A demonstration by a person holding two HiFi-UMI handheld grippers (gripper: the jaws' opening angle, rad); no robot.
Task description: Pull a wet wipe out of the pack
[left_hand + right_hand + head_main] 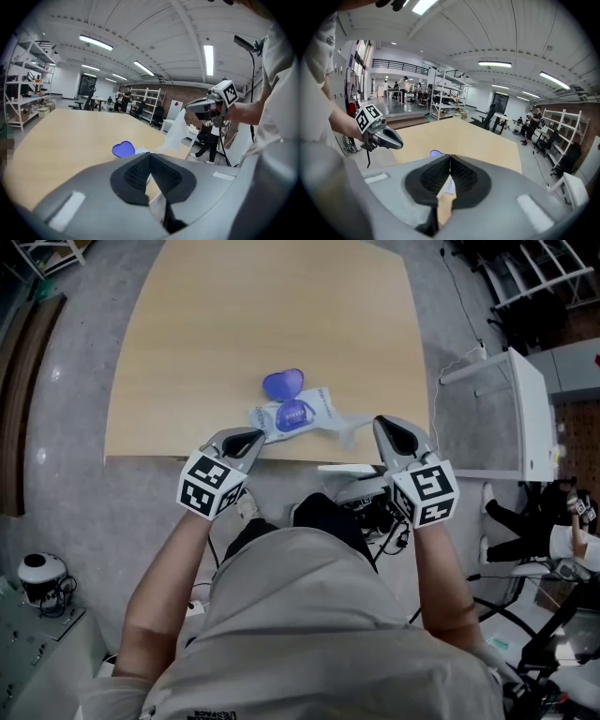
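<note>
The wet wipe pack (pixel 319 405) lies near the front edge of the wooden table (pixel 206 343), with its blue heart-shaped lid (pixel 283 382) flipped open. A white wet wipe (pixel 345 424) stretches from the pack toward my right gripper (pixel 380 423), which is shut on its end. In the left gripper view the wipe (pixel 177 129) hangs from the right gripper (pixel 186 108) beyond the lid (pixel 123 149). My left gripper (pixel 255 437) is shut with nothing seen between its tips, just in front of the pack's left end. The lid (pixel 436 153) peeks over the right gripper's (pixel 450 158) jaws.
The table's front edge (pixel 281 461) runs right under both grippers. A white stand (pixel 525 409) is off to the right, with cables (pixel 389 521) on the floor. A small white device (pixel 37 573) sits on the floor at left. Shelves and people stand far off.
</note>
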